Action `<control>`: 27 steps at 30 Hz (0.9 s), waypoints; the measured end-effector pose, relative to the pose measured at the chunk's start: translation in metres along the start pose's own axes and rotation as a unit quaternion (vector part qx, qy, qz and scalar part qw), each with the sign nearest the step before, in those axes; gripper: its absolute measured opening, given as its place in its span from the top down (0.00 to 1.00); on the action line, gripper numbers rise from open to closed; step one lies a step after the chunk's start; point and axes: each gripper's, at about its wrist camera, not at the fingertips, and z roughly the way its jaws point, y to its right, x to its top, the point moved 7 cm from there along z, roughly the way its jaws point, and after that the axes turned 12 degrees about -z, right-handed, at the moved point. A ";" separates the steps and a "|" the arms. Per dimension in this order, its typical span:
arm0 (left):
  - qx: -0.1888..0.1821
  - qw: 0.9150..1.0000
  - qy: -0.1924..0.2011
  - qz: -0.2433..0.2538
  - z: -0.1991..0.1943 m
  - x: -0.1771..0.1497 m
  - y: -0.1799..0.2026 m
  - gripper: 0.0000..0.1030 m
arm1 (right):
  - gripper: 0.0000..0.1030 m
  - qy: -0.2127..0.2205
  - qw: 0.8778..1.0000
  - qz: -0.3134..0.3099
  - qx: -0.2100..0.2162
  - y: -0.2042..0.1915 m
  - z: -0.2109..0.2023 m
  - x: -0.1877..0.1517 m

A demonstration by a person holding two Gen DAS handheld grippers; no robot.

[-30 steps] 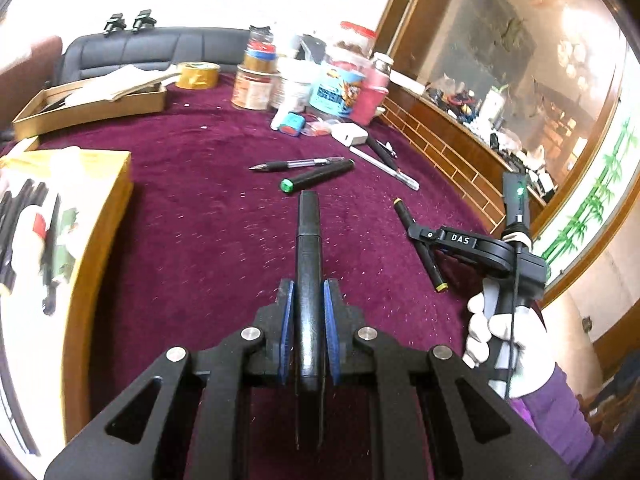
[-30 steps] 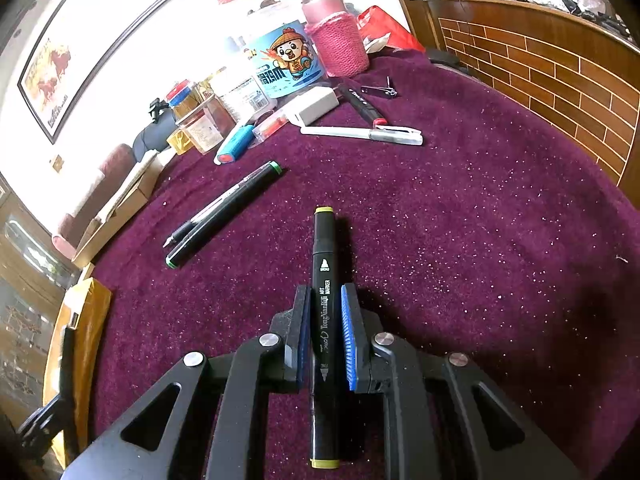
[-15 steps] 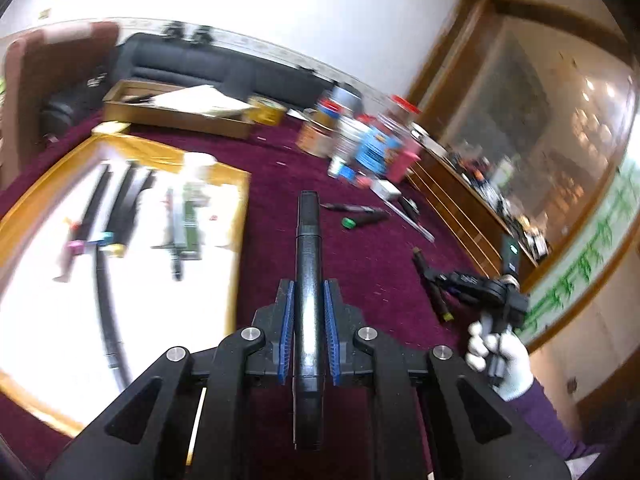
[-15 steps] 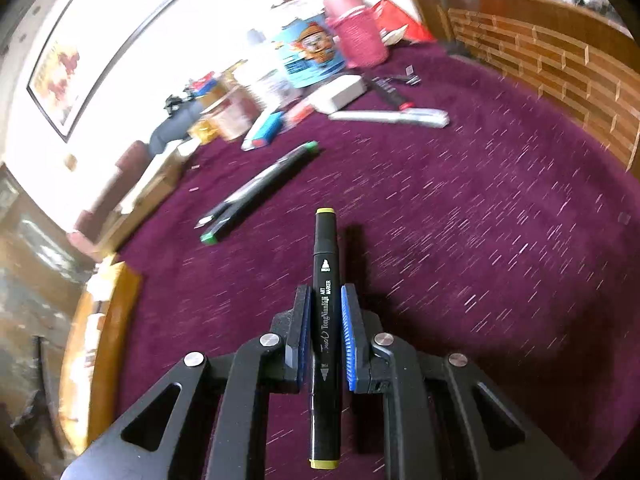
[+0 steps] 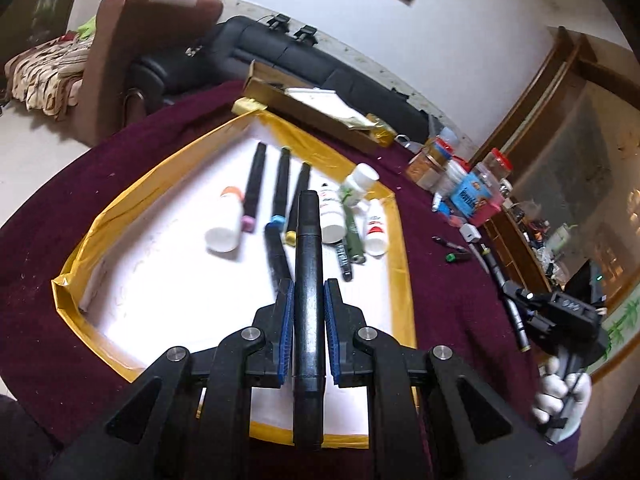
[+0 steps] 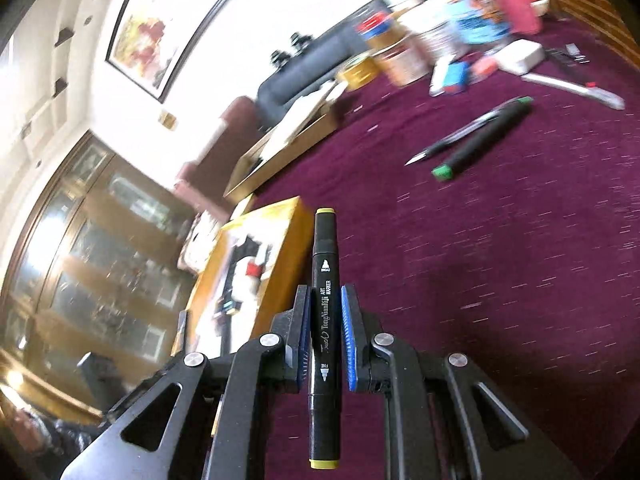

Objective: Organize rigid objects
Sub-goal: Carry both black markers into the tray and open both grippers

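Left wrist: bottles (image 5: pixel 334 212) beyond marker (image 5: pixel 308 280).

Both wrist views share the yellow-rimmed tray (image 5: pixel 400 240).

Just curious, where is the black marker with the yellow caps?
In the right wrist view the black yellow-capped marker sits clamped in the right gripper, above the purple tablecloth.
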 end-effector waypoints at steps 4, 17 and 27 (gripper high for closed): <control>0.018 1.000 -0.006 0.002 0.008 0.002 -0.011 0.88 | 0.87 -0.037 0.999 -0.009 0.032 -0.038 0.033 -0.006; 0.060 0.998 -0.004 0.009 0.012 0.009 -0.025 0.78 | 0.87 -0.138 0.988 -0.067 0.027 -0.125 0.132 -0.048; 0.102 0.993 0.047 0.042 -0.014 0.015 -0.018 0.46 | 0.87 -0.161 0.976 -0.134 -0.055 -0.140 0.159 -0.064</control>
